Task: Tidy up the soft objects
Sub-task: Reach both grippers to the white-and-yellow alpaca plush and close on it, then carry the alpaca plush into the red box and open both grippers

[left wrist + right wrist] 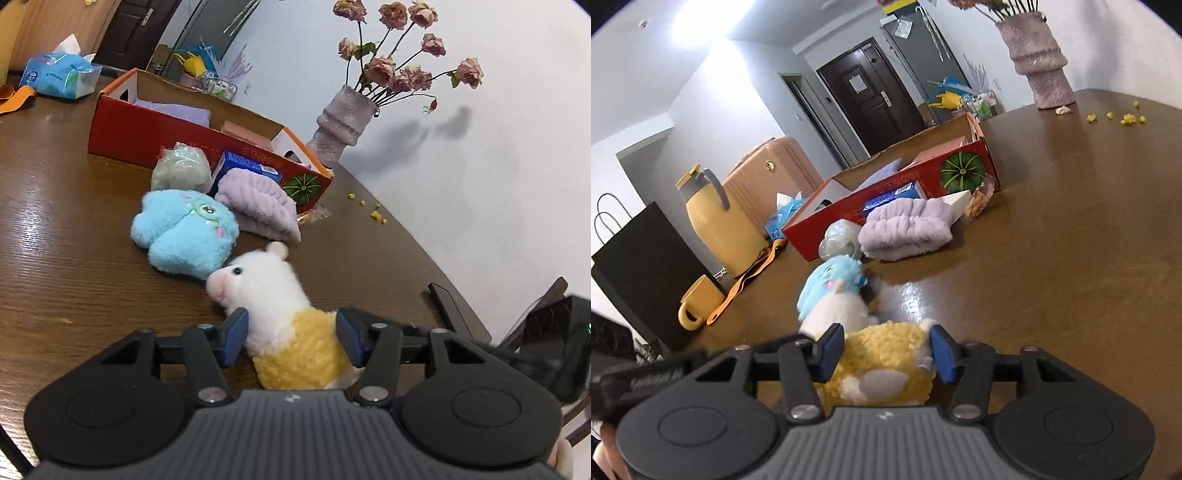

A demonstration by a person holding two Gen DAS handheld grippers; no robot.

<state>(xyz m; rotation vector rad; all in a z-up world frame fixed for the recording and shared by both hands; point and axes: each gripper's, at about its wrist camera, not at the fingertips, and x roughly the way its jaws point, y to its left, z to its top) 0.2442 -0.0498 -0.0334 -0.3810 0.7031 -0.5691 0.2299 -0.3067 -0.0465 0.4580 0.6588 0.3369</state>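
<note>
A: Both grippers sit on one plush (280,314), a white toy with a yellow body. Left gripper (291,338): blue pads half apart, the yellow body between them; the far pad presses the fleece, the near pad looks just at it. Right gripper (886,352): same half gap, both pads dent the yellow fleece, so it grips.

B: Orientation of the plush?

A: It lies on the table (66,240). Long axis runs away from the left camera, head at the far end, snout turned left in that view. The right view takes it from the other side: head up and left.

B: Any writing?

A: Red box (147,136) has gold characters along its side, not readable, and a printed green pumpkin at one end. A blue carton (251,164) leans on it; print too small to read. Blue tissue pack (59,75) has writing, also unreadable.

B: Neighbours?

A: Blue plush (184,232) touches the white head. Beyond it lie a lilac towel (258,206) and a bagged grey item (181,170), both against the box. Inside the box is a lilac cloth. A vase (340,122) of dried roses stands past the box, yellow crumbs (373,210) near it. The right view adds a yellow jug (716,221), a yellow cup (698,302) and a black bag (646,266).
</note>
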